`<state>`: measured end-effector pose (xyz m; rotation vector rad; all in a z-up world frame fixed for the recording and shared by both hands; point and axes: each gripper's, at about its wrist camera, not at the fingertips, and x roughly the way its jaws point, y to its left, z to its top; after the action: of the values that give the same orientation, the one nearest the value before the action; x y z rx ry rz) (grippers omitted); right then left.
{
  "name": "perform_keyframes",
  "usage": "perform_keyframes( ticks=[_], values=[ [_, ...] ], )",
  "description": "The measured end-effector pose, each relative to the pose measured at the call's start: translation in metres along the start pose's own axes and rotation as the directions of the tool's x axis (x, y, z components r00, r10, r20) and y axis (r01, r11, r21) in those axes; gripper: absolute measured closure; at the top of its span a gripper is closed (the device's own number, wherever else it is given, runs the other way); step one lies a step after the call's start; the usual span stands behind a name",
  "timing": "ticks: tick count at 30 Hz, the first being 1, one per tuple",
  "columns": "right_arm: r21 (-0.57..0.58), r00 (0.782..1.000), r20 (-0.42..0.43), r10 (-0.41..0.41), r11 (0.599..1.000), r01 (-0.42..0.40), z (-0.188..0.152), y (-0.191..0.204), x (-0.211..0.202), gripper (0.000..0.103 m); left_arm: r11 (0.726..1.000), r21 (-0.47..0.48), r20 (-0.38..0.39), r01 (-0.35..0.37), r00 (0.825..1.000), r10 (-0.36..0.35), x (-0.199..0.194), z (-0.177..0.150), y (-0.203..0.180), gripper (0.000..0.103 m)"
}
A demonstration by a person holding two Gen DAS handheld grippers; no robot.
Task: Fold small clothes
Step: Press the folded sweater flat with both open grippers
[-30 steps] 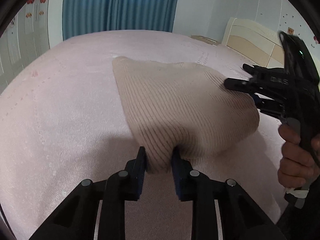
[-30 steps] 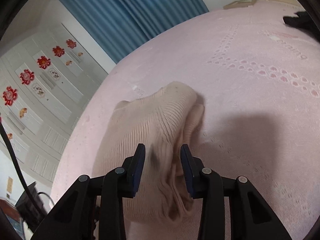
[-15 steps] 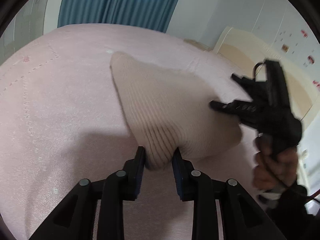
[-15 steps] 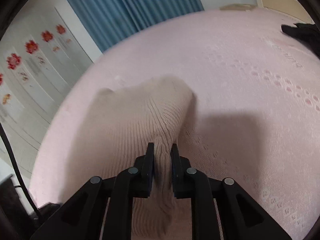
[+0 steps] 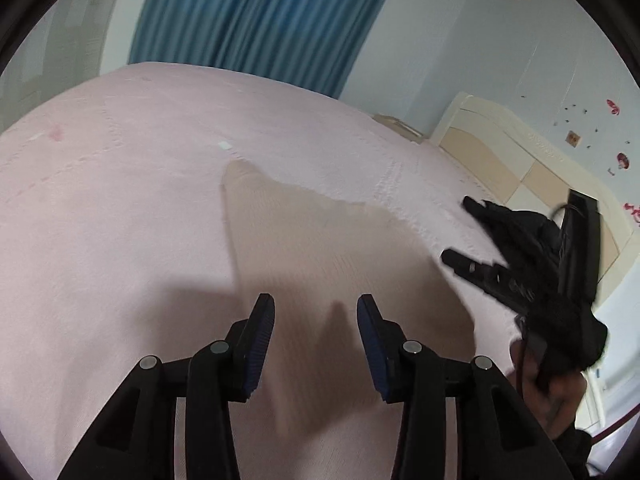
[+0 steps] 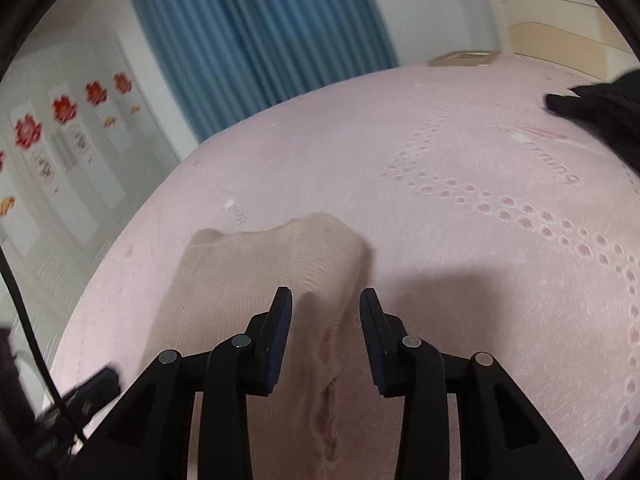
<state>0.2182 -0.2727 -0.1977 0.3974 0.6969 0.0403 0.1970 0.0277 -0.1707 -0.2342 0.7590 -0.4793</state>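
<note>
Beige knit garment point(image 5: 320, 248) lying folded on pink bed cover point(image 5: 100, 220), near middle of bed. Left gripper point(image 5: 316, 320) hovering over its near edge; fingers point(image 5: 262, 332) having just been opening, now standing apart, cloth below, not pinched. Right gripper point(image 6: 326, 312) likewise: fingers point(image 6: 280, 320) just reopening, parted, bunched fold point(image 6: 328, 360) lying loose between them. Hand point(image 5: 552, 396) holding right gripper at garment's far side.

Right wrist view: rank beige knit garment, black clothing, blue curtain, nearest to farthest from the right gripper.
From the right gripper, jaws just opened:
1. Beige knit garment, directly under and between the fingers, lying on the pink bedspread.
2. Black clothing, far right on the bed.
3. Blue curtain, beyond the bed.
</note>
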Motion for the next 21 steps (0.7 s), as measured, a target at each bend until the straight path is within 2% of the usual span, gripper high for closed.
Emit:
perform_keyframes(
  ticks=[2, 4, 7, 9, 10, 11, 13, 15, 21],
  values=[
    [0.002, 0.998, -0.019, 0.058, 0.998, -0.058, 0.01, 0.008, 0.001, 0.069, 1.0, 0.023, 0.008, -0.01, 1.0, 0.01, 0.017, 0.018, -0.004, 0.063],
    [-0.022, 0.999, -0.026, 0.039, 0.999, -0.039, 0.02, 0.019, 0.006, 0.069, 1.0, 0.025, -0.006, -0.006, 1.0, 0.006, 0.032, 0.029, -0.005, 0.063],
    [-0.045, 0.997, -0.073, 0.034, 0.998, -0.037, 0.033, 0.03, 0.03, 0.069, 0.998, 0.046, -0.036, -0.033, 0.999, 0.035, 0.054, 0.028, -0.004, 0.064],
    [-0.082, 0.994, -0.104, -0.018, 0.997, 0.009, 0.026, 0.03, 0.049, 0.07, 0.992, 0.103, -0.022, -0.078, 0.997, 0.081, 0.063, 0.016, -0.002, 0.064],
    [-0.106, 0.992, -0.116, -0.044, 0.994, 0.031, 0.02, 0.026, 0.057, 0.076, 0.986, 0.137, -0.023, -0.092, 0.995, 0.096, 0.066, 0.013, -0.004, 0.064],
    [-0.127, 0.99, -0.124, -0.061, 0.991, 0.046, 0.012, 0.023, 0.063, 0.079, 0.982, 0.164, -0.017, -0.096, 0.995, 0.1, 0.069, 0.013, -0.008, 0.064],
    [-0.183, 0.989, -0.115, -0.092, 0.981, 0.07, 0.007, 0.024, 0.067, 0.079, 0.978, 0.179, -0.011, -0.108, 0.994, 0.112, 0.071, 0.013, -0.011, 0.064],
    [-0.227, 0.988, -0.117, -0.101, 0.971, 0.073, 0.007, 0.025, 0.069, 0.08, 0.979, 0.17, -0.011, -0.111, 0.993, 0.114, 0.074, 0.016, -0.006, 0.063],
    [-0.178, 0.985, -0.153, -0.083, 0.982, 0.055, 0.008, 0.013, 0.078, 0.08, 0.967, 0.207, 0.006, -0.146, 0.989, 0.148, 0.077, 0.013, -0.008, 0.062]
  ],
)
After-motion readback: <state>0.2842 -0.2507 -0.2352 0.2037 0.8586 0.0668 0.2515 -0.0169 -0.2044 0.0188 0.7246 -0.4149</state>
